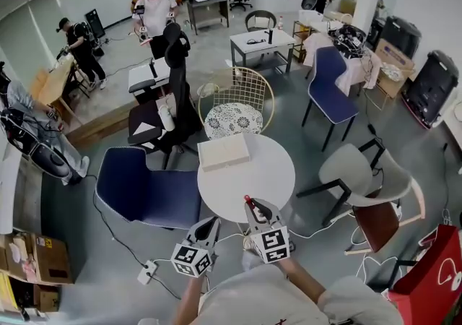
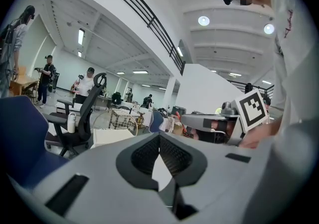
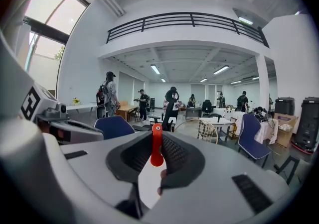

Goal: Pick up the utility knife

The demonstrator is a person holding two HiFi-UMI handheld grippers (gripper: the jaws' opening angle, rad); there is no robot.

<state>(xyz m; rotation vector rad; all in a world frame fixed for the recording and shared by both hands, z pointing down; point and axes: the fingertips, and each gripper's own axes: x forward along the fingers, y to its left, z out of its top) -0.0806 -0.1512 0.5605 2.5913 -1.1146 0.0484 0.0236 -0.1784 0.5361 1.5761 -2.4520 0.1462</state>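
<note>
Now working over the near rim of the round white table (image 1: pixel 278 172), at about 6 o'clock of its top in the head view, with a flat white box (image 1: pixel 224 152) lying toward 11 o'clock of that top, well apart from both tools. Holding the right gripper (image 1: pixel 253 208) with its tips just over that rim and the left gripper (image 1: pixel 211 224) beside it at about 8 o'clock, both pointing toward 12 o'clock across the table. Carrying the utility knife (image 3: pixel 156 149) in the right gripper, seemingly clear of the tabletop: pinching its orange-red body between the two dark pads (image 3: pixel 175 156), with the jaws only narrowly apart, by no more than the knife's own thickness. Reading its long axis as running from 12 to 6 o'clock in the right gripper view, with one end poking past the fingertips toward 12 o'clock and showing in the head view as a small red tip at the gripper's nose. Holding the left gripper empty, with its jaws meeting at the tips and only pale tabletop showing through the gap behind them. Judging the pick-up as made, and resting any coming move on one relation: knife in line with the right fingers rather than across them, and wholly in the right hand's reach, with the left merely standing by at 8 o'clock. Guarding, probably, against so slim a body pivoting in so narrow a pinch while lifting away.
</note>
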